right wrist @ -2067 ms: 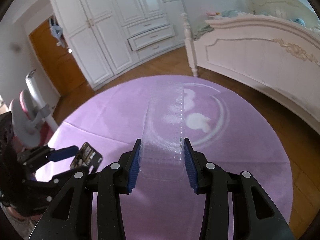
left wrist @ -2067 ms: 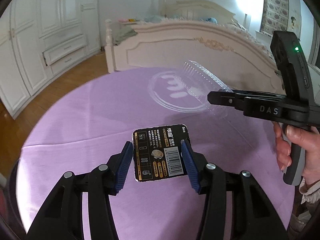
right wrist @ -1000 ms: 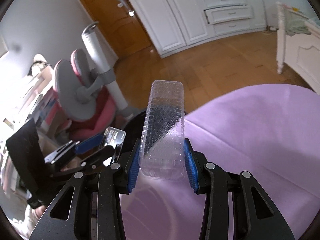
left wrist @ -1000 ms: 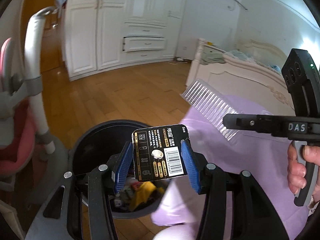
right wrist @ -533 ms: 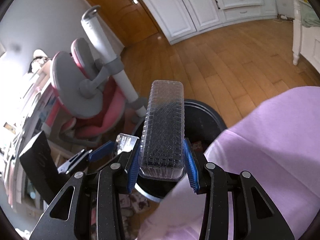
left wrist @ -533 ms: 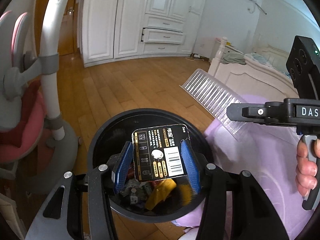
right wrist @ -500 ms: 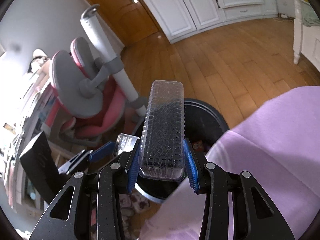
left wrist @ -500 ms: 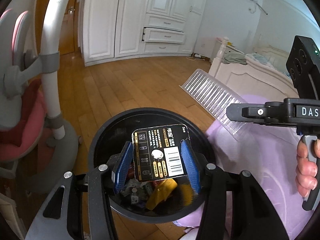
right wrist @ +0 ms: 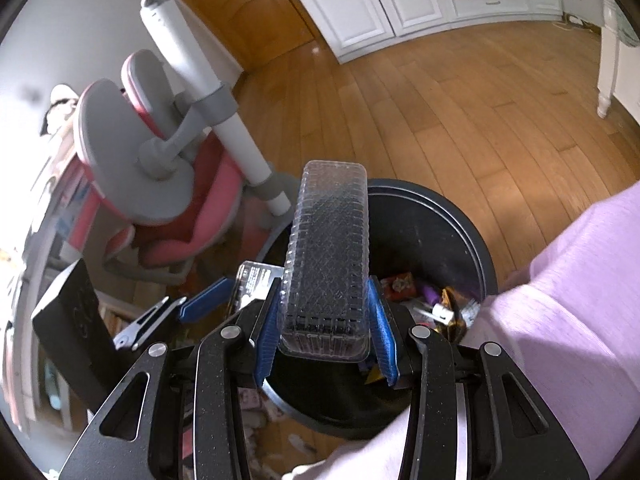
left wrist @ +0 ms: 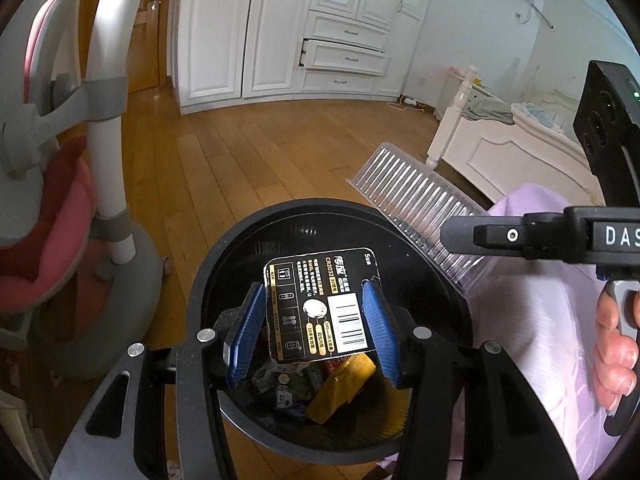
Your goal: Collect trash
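The battery card (left wrist: 320,304), a black blister pack printed with a barcode and a coin cell, sits upright between the blue pads (left wrist: 246,332) of the left gripper (left wrist: 316,330). The right pad presses its edge; the left pad stands at the other edge, and whether it touches there I cannot tell. The card hangs directly above the open mouth of the black trash bin (left wrist: 248,240), which lies just beneath and ahead of the fingers. Inside the bin, below the card, lie a yellow wrapper (left wrist: 340,388) and other crumpled scraps.

To the right of the left gripper and slightly higher, the right gripper (right wrist: 326,326) is closed on a clear ribbed plastic tray (right wrist: 328,256), its blue pads pressed against the tray's long sides near the closer end. The tray juts forward and upward, its far end over the bin's (right wrist: 472,236) rim. From the left wrist view the same tray (left wrist: 408,196) reaches out past the bin's right edge.

Right of both grippers a purple tablecloth (right wrist: 580,280) drapes down beside the bin. Left of them stands a pink and grey chair (right wrist: 132,152) on its white post. Farther ahead stretch the wooden floor (left wrist: 248,160), then white wardrobes (left wrist: 280,32), with a white bed frame (left wrist: 500,156) off to the far right.
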`<act>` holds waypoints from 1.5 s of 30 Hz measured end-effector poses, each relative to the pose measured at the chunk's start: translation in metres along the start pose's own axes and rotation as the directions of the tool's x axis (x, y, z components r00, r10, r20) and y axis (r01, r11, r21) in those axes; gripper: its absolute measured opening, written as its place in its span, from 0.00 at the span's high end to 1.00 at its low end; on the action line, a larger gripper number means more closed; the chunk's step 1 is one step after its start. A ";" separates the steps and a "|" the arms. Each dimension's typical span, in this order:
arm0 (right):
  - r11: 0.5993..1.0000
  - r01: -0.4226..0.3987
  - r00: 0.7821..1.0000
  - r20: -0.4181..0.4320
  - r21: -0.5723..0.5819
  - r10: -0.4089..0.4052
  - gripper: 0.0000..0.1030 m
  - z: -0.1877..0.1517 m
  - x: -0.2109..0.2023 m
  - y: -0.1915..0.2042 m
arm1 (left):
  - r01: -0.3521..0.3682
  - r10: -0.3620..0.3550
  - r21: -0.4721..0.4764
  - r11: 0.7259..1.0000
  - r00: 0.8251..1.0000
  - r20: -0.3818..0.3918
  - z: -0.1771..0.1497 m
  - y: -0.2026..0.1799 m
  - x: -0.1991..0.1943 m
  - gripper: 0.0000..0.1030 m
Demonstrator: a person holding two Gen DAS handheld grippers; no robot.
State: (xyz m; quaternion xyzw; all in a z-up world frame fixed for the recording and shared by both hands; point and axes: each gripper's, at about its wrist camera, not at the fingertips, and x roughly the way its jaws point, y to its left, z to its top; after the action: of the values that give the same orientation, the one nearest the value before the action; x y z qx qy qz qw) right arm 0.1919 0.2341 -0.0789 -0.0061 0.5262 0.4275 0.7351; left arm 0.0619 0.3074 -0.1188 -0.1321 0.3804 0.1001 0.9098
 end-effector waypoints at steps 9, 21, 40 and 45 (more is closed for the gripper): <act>1.000 0.004 1.000 0.012 -0.004 -0.004 0.44 0.001 -0.002 0.002 | -0.015 0.016 0.020 1.000 1.000 -0.013 0.002 -0.003 0.003 0.36; 0.999 -0.036 0.996 0.085 0.027 0.034 0.43 -0.018 -0.044 -0.015 | -0.044 0.040 0.054 0.998 0.996 0.076 0.003 -0.022 -0.027 0.11; 0.985 0.125 0.935 0.318 0.115 -0.156 0.24 -0.121 -0.197 -0.099 | -0.007 -0.016 0.107 0.994 0.978 0.208 0.009 -0.132 -0.085 0.05; 0.956 0.247 0.872 0.394 0.156 -0.289 0.24 -0.156 -0.241 -0.118 | 0.063 -0.100 0.171 0.983 0.971 0.217 0.006 -0.177 -0.100 0.05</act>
State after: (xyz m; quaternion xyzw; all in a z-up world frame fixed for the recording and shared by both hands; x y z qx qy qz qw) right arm 0.1270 -0.0620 -0.0131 0.0483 0.3737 0.2859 0.8811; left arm 0.0467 0.1333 -0.0138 -0.0604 0.2761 0.0454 0.9581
